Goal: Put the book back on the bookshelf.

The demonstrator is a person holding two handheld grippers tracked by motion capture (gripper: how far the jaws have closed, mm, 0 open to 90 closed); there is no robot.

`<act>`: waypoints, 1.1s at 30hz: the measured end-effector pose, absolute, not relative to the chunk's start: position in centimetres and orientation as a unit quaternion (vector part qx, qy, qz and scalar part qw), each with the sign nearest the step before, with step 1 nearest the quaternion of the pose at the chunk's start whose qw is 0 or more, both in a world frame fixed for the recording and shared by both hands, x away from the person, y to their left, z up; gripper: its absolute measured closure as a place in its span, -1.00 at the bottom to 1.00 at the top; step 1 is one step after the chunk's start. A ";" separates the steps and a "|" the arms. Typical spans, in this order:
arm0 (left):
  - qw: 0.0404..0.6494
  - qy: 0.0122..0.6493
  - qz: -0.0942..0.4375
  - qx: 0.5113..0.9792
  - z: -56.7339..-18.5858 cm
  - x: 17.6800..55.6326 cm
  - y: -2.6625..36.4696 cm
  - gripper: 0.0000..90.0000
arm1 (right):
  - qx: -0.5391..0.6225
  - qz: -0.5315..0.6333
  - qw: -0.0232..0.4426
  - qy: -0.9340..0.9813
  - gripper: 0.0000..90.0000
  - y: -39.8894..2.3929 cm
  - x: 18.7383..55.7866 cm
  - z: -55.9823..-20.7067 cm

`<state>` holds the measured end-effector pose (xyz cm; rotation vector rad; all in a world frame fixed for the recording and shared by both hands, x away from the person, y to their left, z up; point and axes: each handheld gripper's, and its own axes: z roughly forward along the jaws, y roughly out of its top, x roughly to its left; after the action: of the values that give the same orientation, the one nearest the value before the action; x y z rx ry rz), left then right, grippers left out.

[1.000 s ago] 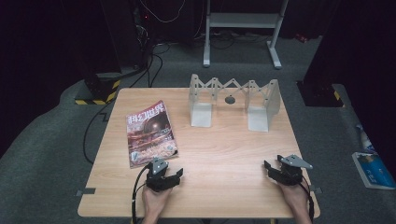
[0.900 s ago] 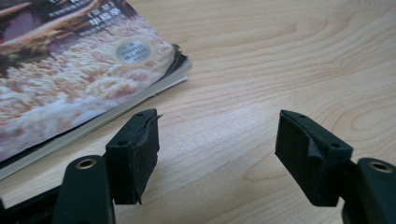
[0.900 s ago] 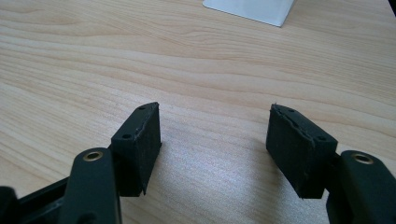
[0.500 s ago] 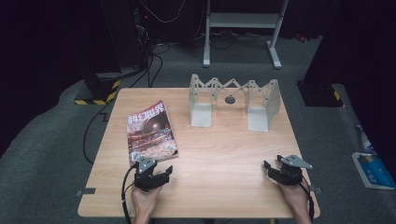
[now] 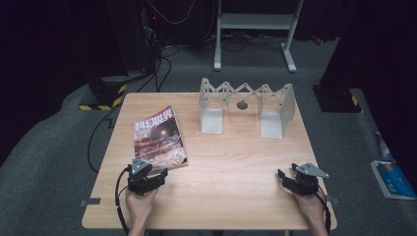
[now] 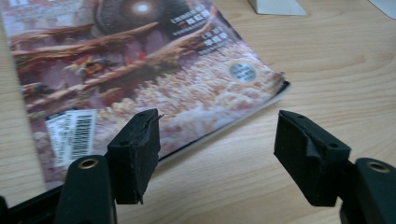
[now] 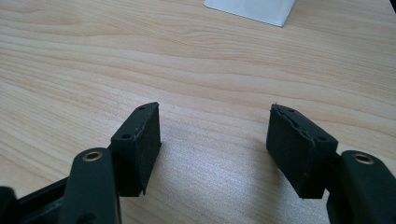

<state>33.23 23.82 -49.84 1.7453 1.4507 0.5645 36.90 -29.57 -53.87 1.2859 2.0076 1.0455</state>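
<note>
A magazine with a dark red cover lies flat on the left half of the wooden table. My left gripper sits just in front of its near edge, by the near right corner. In the left gripper view the magazine lies under the left jaw, while the right jaw hangs over bare wood. The left gripper has just closed a little, still stands open, and has nothing between its pads. My right gripper rests at the near right of the table. It is open over bare wood.
A white folding rack with a zigzag top stands at the back middle of the table; one white foot shows ahead of the right gripper. Cables, a metal stand and a yellow-black striped block lie on the floor behind.
My left gripper has moved left and a little away from the person, up to the magazine's near edge. The right gripper has stayed where it was.
</note>
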 end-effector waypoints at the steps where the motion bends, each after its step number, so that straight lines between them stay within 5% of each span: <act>1: 0.390 0.576 0.222 0.684 -49.9 33.4 24.1 -0.30 | 0.475 0.387 0.266 0.744 -0.22 -29.6 36.9 -53.9; 17: 0.366 0.651 0.236 0.622 -49.9 36.7 28.7 -0.29 | 0.475 0.388 0.266 0.744 -0.22 -29.6 36.9 -53.9; 33: 0.329 0.680 0.231 0.612 -51.6 39.7 30.1 -0.26 | 0.476 0.388 0.266 0.743 -0.22 -29.5 36.9 -53.9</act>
<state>39.74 30.15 -51.64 1.6023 1.7799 0.6050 36.93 -29.54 -53.90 1.2853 2.0066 1.0491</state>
